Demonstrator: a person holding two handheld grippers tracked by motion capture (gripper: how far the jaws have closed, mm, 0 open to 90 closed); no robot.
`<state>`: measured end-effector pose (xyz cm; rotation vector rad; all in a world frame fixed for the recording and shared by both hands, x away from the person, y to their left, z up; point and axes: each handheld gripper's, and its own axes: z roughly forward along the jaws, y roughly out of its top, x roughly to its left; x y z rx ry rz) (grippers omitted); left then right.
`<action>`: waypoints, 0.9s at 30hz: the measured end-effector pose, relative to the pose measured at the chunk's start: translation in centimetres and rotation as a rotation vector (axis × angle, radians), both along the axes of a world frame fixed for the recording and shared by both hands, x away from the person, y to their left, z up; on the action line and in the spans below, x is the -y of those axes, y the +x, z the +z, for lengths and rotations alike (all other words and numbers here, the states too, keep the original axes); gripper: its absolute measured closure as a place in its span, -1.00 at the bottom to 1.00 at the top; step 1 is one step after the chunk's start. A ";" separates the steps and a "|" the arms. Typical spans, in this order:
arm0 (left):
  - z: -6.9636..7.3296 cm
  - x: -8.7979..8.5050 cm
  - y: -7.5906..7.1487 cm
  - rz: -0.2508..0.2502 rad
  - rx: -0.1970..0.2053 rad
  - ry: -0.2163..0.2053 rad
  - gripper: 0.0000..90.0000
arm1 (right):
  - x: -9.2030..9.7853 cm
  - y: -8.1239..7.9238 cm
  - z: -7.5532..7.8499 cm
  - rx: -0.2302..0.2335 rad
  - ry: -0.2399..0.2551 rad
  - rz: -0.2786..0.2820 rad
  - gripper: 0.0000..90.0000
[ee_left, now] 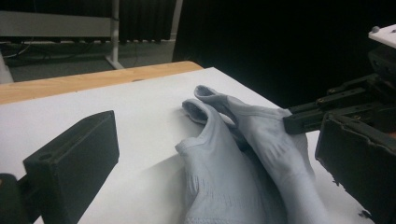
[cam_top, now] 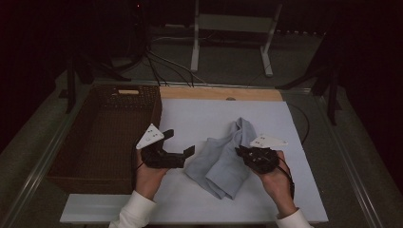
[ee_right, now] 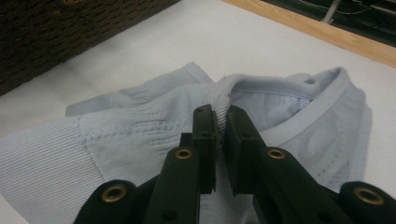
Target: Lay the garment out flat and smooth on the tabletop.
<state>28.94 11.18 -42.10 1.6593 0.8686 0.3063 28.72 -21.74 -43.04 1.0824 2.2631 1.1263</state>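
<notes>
White table [cam_top: 199,114] stands in a dark room.

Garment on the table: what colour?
Pale blue-grey garment, plain ribbed knit; clearest in the right gripper view.

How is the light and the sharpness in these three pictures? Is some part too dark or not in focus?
High view: dim, the room beyond the table nearly black, the pale garment soft but readable. Left gripper view: brighter, the near jaws slightly blurred, background black at right. Right gripper view: evenly lit, the knit ribbing sharp, the right gripper pinching it in focus; no glare.
</notes>
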 end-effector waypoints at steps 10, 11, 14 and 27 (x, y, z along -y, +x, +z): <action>0.0 0.0 0.0 -0.001 0.002 -0.002 -0.99 | 2.1 -1.1 -0.2 0.001 0.007 -0.032 0.85; 0.0 0.0 0.0 -0.001 0.002 -0.002 -0.99 | 2.2 -1.2 -0.3 0.001 0.007 -0.036 0.85; 0.1 0.0 0.0 -0.001 0.002 -0.002 -0.99 | 2.9 -1.6 -0.3 -0.001 0.011 -0.047 0.85; 0.0 0.1 -0.1 -0.003 0.000 -0.001 -0.99 | 6.2 -3.1 -0.9 -0.024 0.007 -0.107 0.83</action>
